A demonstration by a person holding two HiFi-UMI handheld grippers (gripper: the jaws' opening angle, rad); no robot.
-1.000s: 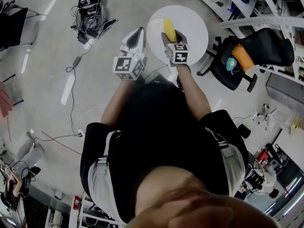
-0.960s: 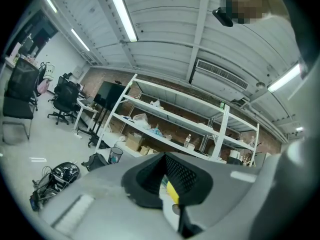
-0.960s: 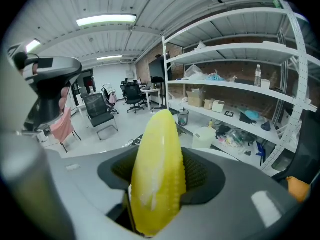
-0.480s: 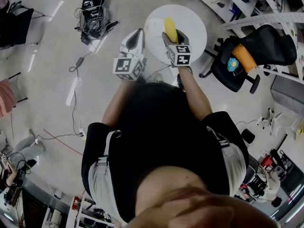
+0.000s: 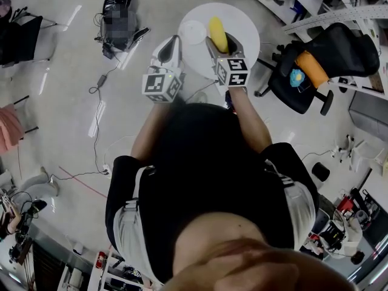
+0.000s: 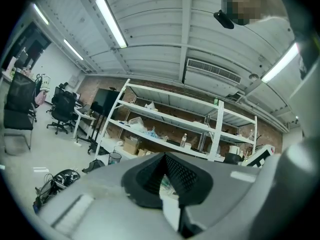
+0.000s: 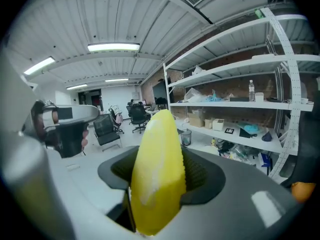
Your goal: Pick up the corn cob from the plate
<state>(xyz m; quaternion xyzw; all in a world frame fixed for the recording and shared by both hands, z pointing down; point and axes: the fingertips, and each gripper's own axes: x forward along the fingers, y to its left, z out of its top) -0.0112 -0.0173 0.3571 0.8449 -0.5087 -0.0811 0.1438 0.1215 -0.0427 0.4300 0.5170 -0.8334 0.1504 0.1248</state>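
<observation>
Now right gripper clamps corn cob, clear of plate; raise straight, grip firm. Left gripper closed, empty.

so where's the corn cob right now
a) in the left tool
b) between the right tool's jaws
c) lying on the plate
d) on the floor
b: the right gripper view shows the corn cob clamped between the jaws of the right tool, and the head view shows it off the plate.
</observation>
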